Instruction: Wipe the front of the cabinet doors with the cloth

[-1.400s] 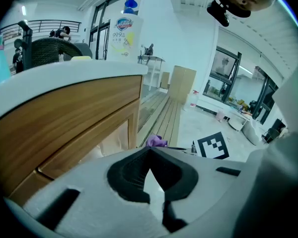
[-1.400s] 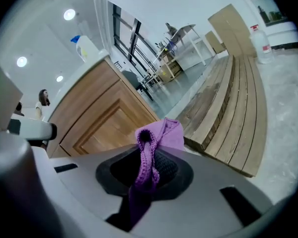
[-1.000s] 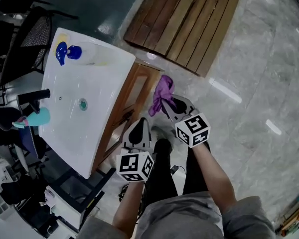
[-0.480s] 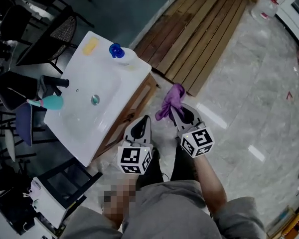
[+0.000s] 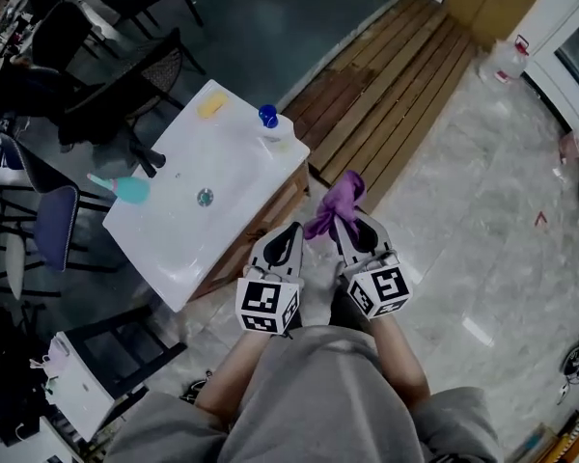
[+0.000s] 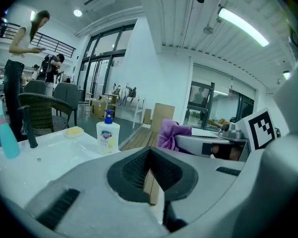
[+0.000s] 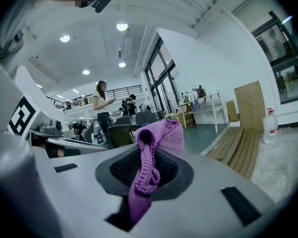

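A wooden cabinet (image 5: pixel 273 218) under a white sink top (image 5: pixel 188 234) stands just left of my grippers in the head view. The purple cloth (image 5: pixel 336 199) sticks up from my right gripper (image 5: pixel 345 222), which is shut on it, to the right of the cabinet's corner and apart from the door. In the right gripper view the cloth (image 7: pixel 151 152) hangs bunched between the dark pads. My left gripper (image 5: pixel 288 231) is shut with nothing in it, beside the right one. The left gripper view shows the cloth (image 6: pixel 173 134) and the sink top (image 6: pixel 49 155).
On the sink top are a soap bottle (image 5: pixel 270 119), a yellow sponge (image 5: pixel 210 104), a teal bottle (image 5: pixel 125 189) and a black faucet (image 5: pixel 147 157). Wooden decking (image 5: pixel 396 75) lies behind, chairs (image 5: pixel 145 75) to the left. A person (image 7: pixel 102 110) stands far off.
The head view has risen, so the cabinet looks smaller and lower. The cloth has come away from the cabinet door, and both grippers have drawn closer together near the body.
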A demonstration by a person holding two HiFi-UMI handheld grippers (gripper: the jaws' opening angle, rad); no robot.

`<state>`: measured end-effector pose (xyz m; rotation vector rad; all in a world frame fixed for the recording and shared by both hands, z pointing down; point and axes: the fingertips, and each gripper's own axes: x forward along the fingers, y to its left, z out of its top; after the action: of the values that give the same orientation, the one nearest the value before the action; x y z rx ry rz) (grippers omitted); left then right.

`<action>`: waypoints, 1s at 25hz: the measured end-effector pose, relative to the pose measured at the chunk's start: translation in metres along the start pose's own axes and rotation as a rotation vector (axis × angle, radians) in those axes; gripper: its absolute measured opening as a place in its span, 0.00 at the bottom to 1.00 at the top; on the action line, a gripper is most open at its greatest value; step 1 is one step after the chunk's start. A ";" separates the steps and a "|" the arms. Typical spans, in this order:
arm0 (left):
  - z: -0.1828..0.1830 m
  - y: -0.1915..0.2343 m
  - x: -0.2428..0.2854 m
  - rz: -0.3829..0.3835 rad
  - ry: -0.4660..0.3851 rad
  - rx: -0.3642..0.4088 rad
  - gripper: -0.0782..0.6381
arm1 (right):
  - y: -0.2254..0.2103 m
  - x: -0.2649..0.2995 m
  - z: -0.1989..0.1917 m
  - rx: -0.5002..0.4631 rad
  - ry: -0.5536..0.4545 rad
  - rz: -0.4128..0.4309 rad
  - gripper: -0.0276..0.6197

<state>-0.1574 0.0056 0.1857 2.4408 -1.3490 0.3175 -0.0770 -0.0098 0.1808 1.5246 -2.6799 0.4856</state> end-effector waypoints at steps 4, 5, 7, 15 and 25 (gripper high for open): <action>0.031 -0.004 -0.015 -0.005 -0.063 0.022 0.12 | 0.020 -0.010 0.034 -0.037 -0.053 0.014 0.12; 0.038 -0.005 -0.019 -0.006 -0.080 0.028 0.12 | 0.025 -0.013 0.042 -0.047 -0.065 0.018 0.12; 0.051 -0.006 -0.026 -0.007 -0.111 0.036 0.12 | 0.034 -0.017 0.054 -0.066 -0.086 0.027 0.12; 0.068 -0.006 -0.047 0.009 -0.176 0.055 0.12 | 0.058 -0.022 0.072 -0.115 -0.123 0.037 0.12; 0.067 0.009 -0.061 0.043 -0.190 0.049 0.12 | 0.071 -0.017 0.068 -0.131 -0.112 0.060 0.12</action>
<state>-0.1946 0.0221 0.1039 2.5385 -1.4892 0.1325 -0.1184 0.0188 0.0947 1.4819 -2.7845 0.2270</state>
